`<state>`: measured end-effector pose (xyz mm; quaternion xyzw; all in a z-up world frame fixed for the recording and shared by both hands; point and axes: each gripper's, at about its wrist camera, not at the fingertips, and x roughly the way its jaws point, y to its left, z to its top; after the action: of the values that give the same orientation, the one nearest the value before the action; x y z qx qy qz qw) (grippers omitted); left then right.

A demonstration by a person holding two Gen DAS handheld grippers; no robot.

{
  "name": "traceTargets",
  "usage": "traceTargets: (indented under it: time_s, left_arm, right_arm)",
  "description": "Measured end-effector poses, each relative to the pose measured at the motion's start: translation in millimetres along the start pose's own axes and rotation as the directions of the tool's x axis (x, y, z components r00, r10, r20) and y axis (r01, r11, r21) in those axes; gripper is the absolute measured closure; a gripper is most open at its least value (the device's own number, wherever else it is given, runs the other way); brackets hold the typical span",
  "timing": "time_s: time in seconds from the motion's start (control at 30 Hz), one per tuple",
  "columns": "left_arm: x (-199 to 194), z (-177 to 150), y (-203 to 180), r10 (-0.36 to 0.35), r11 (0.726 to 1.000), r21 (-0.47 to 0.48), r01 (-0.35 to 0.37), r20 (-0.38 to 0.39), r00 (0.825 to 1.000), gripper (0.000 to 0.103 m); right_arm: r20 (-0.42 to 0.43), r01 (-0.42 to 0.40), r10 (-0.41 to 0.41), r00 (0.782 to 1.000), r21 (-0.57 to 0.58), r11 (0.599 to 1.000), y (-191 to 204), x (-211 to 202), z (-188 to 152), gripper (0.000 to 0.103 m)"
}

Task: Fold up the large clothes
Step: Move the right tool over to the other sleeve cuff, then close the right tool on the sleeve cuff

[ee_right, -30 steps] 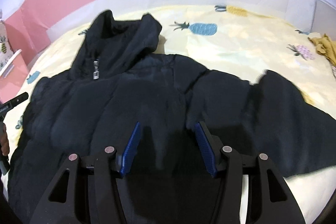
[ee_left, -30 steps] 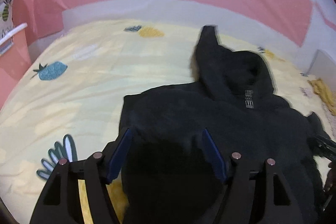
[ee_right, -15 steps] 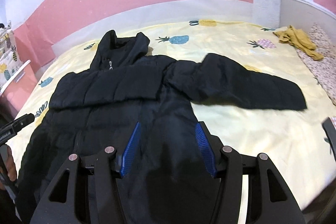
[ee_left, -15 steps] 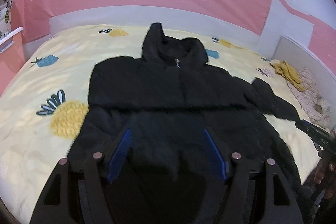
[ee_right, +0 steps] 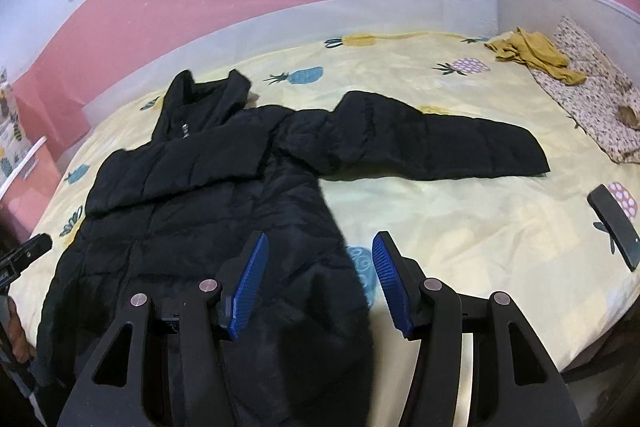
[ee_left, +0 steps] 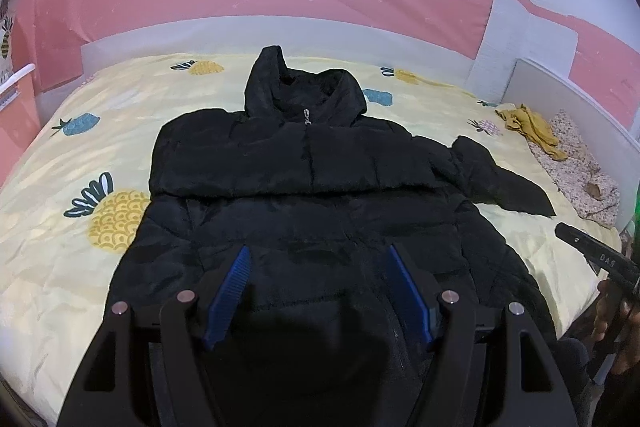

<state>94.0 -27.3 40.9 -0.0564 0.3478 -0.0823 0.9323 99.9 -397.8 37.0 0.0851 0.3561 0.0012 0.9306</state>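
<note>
Both tools, the left tool and the right tool, are wide apart and hold nothing above the near edge of the bed, where the black puffer jacket lies flat, hood toward the far edge and one sleeve stretched sideways.

The only readable marking is a short run of pale letters, roughly "OAS", printed on the black finger of the right gripper at about three o'clock in the left wrist view. Nothing else carries legible text.
</note>
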Motion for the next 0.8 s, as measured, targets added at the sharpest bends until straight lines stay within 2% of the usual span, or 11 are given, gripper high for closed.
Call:
traceTargets:
  time_s: [0.27, 0.5, 0.63, 0.7, 0.8]
  left_arm:
    - [18, 23, -6, 0.022, 0.999, 0.029, -0.022, 0.022, 1.000, 0.031]
    - [55, 48, -23, 0.016, 0.997, 0.074, -0.018, 0.026, 1.000, 0.031]
    - [82, 60, -28, 0.019, 0.996, 0.090, -0.020, 0.009, 1.000, 0.031]
    - [92, 64, -28, 0.024, 0.995, 0.093, -0.024, 0.001, 1.000, 0.031]
    - [104, 65, -27, 0.026, 0.996, 0.088, -0.025, -0.009, 1.000, 0.031]
  right_arm:
    - [0.002, 0.052, -0.052, 0.999, 0.077, 0.996, -44, 19, 15, 0.048]
    - [-0.030, 0.109, -0.105, 0.994, 0.162, 0.981, -98, 48, 32, 0.048]
    - [-0.062, 0.141, -0.130, 0.990, 0.232, 0.962, -136, 73, 38, 0.048]
    - [-0.106, 0.187, -0.164, 0.981, 0.265, 0.946, -158, 91, 39, 0.048]
    - [-0.138, 0.193, -0.156, 0.978, 0.325, 0.926, -183, 114, 40, 0.048]
